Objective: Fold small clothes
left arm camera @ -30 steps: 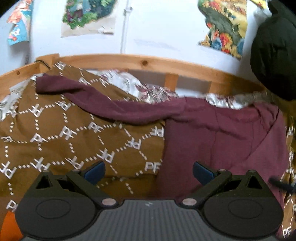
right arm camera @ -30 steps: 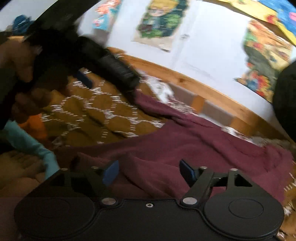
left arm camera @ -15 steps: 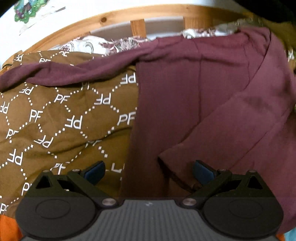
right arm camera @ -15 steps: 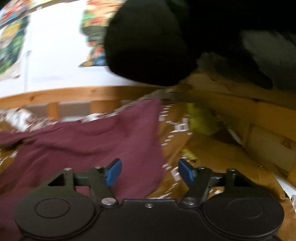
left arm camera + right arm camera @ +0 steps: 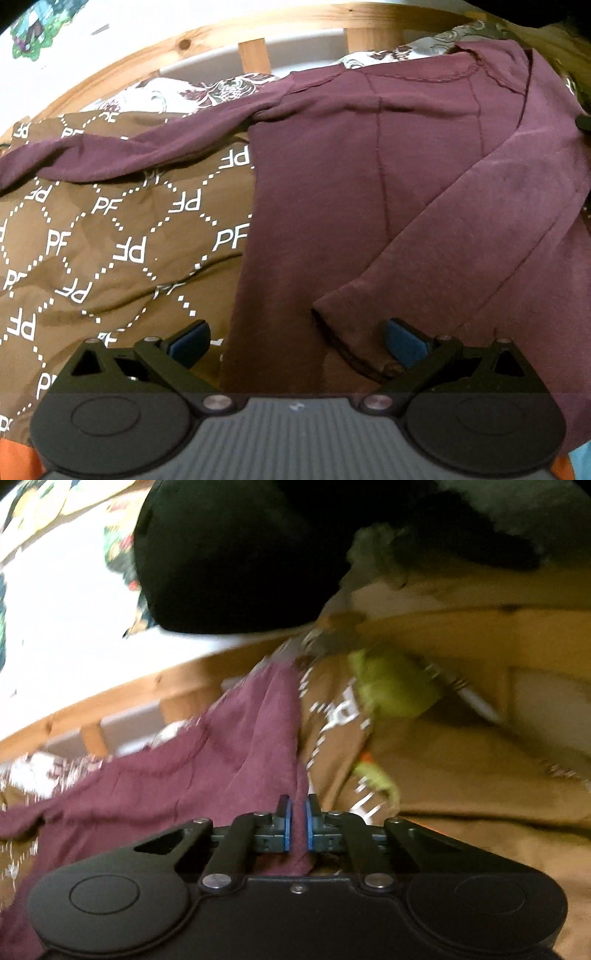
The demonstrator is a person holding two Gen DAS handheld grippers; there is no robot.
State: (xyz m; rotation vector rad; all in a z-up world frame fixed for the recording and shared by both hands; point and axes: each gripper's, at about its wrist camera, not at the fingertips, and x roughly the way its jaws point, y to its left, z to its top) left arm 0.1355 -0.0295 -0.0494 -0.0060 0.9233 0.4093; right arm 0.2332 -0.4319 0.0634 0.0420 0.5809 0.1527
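Left wrist view: the left gripper [image 5: 297,341] hangs wide open over a maroon shirt [image 5: 388,192] spread on a brown quilt [image 5: 110,240], its folded sleeve cuff at 5 o'clock. Right wrist view: the right gripper [image 5: 298,821] pinches the shirt's edge at 6 o'clock.

left gripper [image 5: 295,341] body: black, two round discs, ribbed grey centre plate
left gripper pads [image 5: 404,343]: blue
left gripper screws: silver, at the linkage pivots
right gripper [image 5: 298,825] body: matte black, two round discs, small centre screw
right gripper pads [image 5: 287,821]: thin, blue
right gripper linkage: black bars, silver pivot screws
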